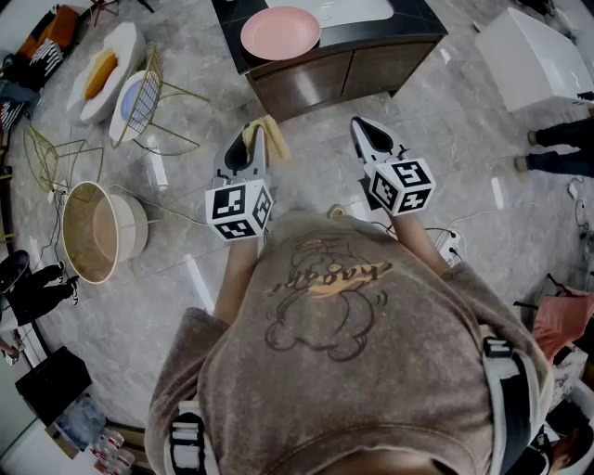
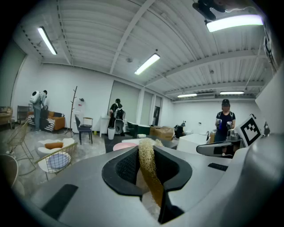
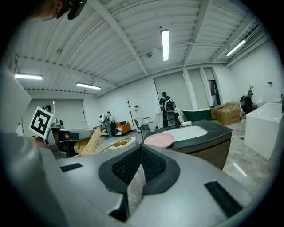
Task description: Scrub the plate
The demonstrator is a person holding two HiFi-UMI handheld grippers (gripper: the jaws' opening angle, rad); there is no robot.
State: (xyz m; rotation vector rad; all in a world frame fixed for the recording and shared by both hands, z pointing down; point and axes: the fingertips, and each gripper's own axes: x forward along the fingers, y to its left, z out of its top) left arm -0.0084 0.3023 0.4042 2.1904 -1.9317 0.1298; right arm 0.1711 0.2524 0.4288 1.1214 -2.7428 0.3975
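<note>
A pink plate (image 1: 280, 32) lies on the dark counter (image 1: 408, 28) ahead of me, also seen as the plate (image 3: 159, 140) in the right gripper view and the plate (image 2: 124, 145) in the left gripper view. My left gripper (image 1: 249, 148) is shut on a yellowish loofah scrubber (image 2: 150, 170), whose end (image 1: 263, 128) sticks out past the jaws. My right gripper (image 1: 369, 137) is shut with nothing between its jaws. Both are held above the floor, short of the counter and apart from the plate.
A white sink basin (image 3: 190, 131) sits in the counter beside the plate. Wire chairs (image 1: 144, 97) and a round basket (image 1: 97, 232) stand on the floor to my left. A white block (image 1: 534, 56) stands at the right. People stand in the room's background.
</note>
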